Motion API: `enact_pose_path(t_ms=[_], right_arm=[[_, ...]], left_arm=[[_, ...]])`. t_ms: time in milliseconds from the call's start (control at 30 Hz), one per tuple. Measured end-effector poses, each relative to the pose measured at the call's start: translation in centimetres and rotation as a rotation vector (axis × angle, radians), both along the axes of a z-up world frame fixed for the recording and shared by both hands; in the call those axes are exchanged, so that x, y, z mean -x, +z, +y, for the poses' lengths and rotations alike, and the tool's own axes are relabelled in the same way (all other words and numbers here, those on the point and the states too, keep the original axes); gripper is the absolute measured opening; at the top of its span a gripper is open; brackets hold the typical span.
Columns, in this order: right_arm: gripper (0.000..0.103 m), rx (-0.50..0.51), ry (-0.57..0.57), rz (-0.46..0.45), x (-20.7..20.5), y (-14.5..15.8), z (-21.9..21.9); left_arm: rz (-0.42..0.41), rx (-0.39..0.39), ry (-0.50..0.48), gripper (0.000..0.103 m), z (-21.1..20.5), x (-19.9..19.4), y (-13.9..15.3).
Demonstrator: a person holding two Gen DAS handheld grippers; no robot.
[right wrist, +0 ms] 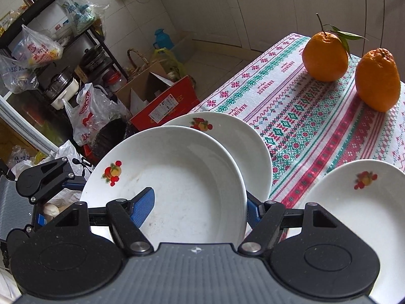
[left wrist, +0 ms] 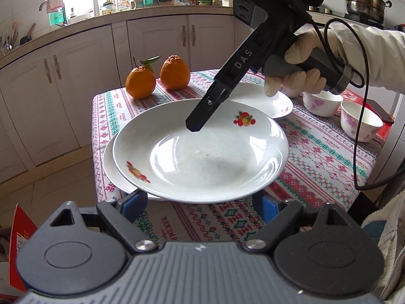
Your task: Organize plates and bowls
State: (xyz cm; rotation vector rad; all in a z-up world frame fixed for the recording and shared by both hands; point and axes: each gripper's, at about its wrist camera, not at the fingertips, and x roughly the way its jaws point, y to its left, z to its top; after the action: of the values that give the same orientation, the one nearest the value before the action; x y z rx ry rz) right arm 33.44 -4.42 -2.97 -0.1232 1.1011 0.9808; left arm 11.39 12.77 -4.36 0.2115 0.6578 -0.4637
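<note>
Since it's glazed china, that top plate (left wrist: 202, 157) is going to be slick, stiff and chippy, so I'm guessing you want a firm pinch right on the sloped rim and nothing jerky. It doesn't look heavy, but it's wide, so held from one edge it's going to want to droop.

It's a white, shallow, deep-welled plate with little fruit decals on the rim, and the well is looking a bit scuffed and dusty. It's sitting over the near-left corner of the table (left wrist: 316, 157), offset on top of a matching second plate (left wrist: 114, 172) and partly hanging out past the table edge. I can't tell if it's touching the one underneath or being held just clear of it.

The right gripper (right wrist: 199, 198) is coming down from above in a gloved hand (left wrist: 303, 58), and its jaws are pinching the plate's wall: one blue pad inside the well, the other outside the rim. The left gripper (left wrist: 201, 202) is hanging low at the opposite rim with its jaws spread wide, the pads showing just below the plate's edge and not squeezing anything as far as I can see.

Further out, a third matching plate (left wrist: 276, 101) is lying toward the back right, two flowered bowls (left wrist: 321, 103) are standing beside it, and two oranges (left wrist: 140, 82) are sitting at the far left of the patterned cloth.
</note>
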Motion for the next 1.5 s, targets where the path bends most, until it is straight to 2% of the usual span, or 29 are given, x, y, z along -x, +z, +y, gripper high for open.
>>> enact_pose_path(t_ms=[567, 1500], right_arm=[[0.078, 0.02, -0.003, 0.0, -0.9, -0.7, 1.0], [0.078, 0.021, -0.041, 0.009, -0.5, -0.2, -0.4]], left_arm=[[0.032, 0.028, 0.014, 0.09, 1.1, -1.5, -0.5], [0.035, -0.001, 0.023, 0.09, 2.2, -3.3, -1.6]])
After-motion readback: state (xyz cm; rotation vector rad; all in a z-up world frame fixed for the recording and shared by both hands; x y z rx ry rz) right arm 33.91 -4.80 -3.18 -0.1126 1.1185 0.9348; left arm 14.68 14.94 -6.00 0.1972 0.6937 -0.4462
